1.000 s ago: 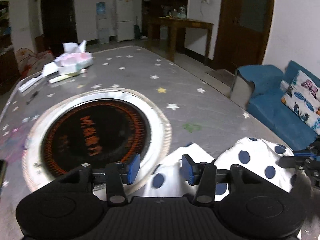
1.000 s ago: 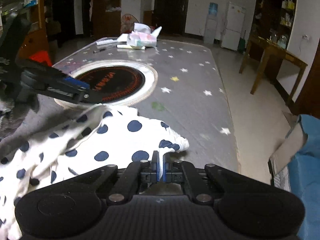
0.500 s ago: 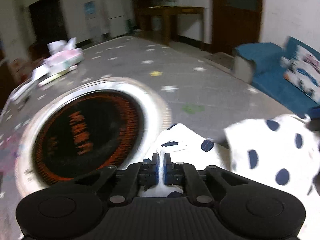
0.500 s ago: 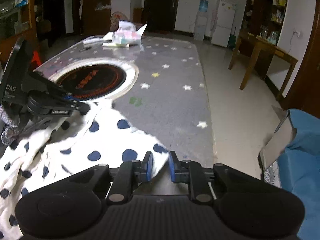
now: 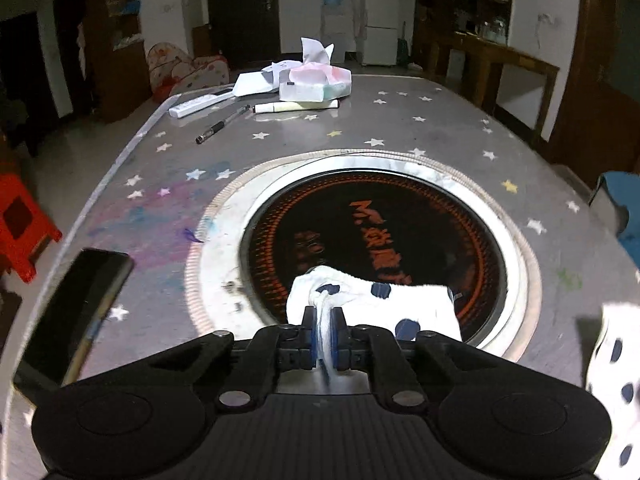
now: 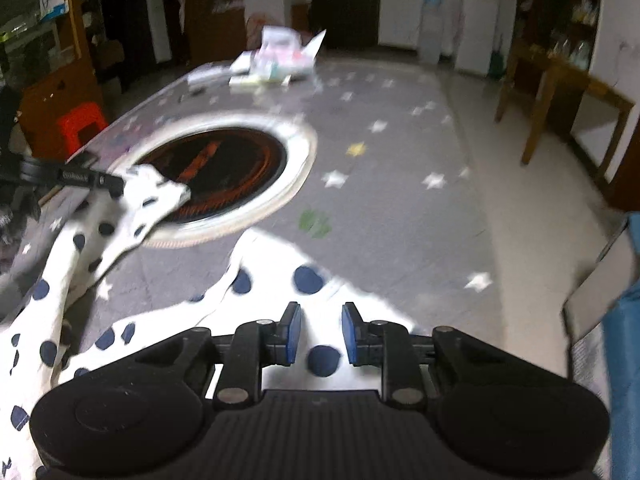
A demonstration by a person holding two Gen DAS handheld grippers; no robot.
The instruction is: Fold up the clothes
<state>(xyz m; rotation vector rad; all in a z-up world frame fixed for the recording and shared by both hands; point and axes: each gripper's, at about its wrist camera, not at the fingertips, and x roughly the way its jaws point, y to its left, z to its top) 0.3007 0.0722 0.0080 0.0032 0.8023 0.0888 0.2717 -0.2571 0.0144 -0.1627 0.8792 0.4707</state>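
Note:
A white garment with dark blue dots lies on the grey star-patterned table. My left gripper is shut on a corner of the garment and holds it over the round black cooktop. In the right wrist view the left gripper shows at the left with the cloth hanging from it. My right gripper is open, its blue pads apart just above the cloth.
A black phone lies at the table's left edge. A tissue pack, a white remote, a pen and a marker lie at the far end. A red stool stands left, a blue sofa right.
My left gripper closed on the garment corner and carried it left over the cooktop. My right gripper let go of the cloth and opened.

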